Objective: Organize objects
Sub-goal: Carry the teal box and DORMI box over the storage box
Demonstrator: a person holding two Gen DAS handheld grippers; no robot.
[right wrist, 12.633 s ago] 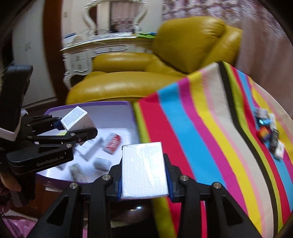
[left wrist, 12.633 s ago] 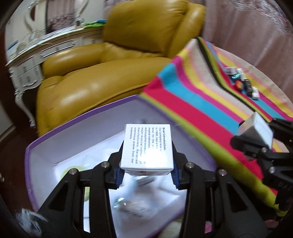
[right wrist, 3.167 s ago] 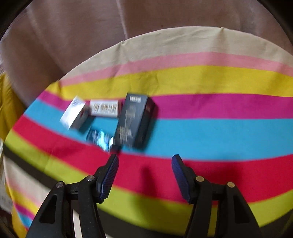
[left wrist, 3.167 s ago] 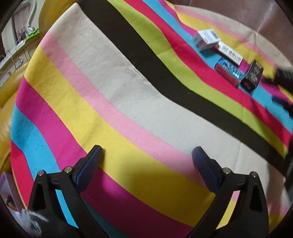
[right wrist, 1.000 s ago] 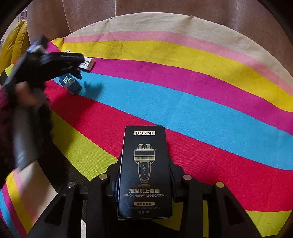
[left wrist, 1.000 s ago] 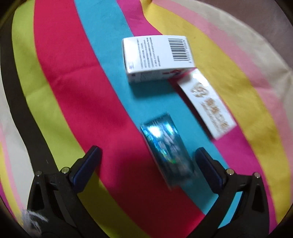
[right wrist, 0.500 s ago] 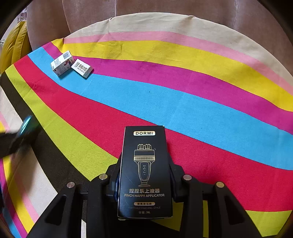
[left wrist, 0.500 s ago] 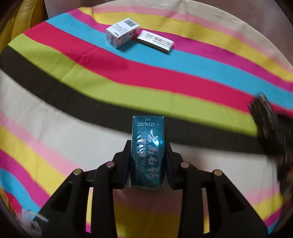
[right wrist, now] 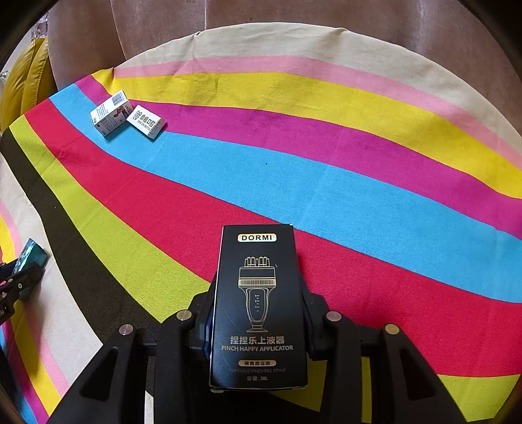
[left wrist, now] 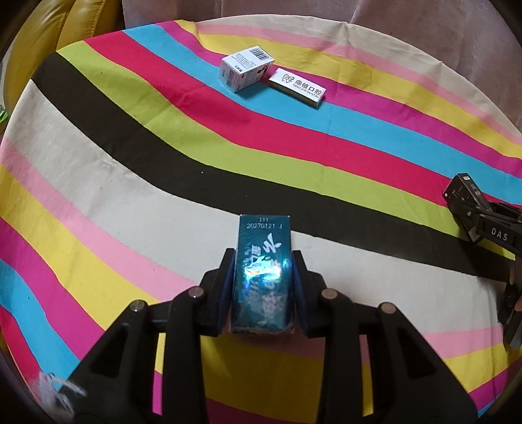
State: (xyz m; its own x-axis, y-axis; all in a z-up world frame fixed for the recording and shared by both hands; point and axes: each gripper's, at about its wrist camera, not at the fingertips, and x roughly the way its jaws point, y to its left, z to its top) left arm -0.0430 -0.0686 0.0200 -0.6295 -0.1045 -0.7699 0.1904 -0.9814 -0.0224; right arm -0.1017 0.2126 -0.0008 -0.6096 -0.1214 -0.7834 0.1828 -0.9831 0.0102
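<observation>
Four boxes are in view. Two lie touching on the striped cloth: a white barcoded box and a flat white box. The other two are held above the cloth. The left gripper is clamped on a shiny teal box; the right gripper grips a black DORMI applicator box. A yellow armchair stands beyond the cloth's edge, beside a pinkish curtain.

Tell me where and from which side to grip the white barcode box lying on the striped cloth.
Grip the white barcode box across its two long side faces, coming down from above. It lies flat on the striped cloth, and the flat white box sits against one short end, so that end looks blocked.
</observation>
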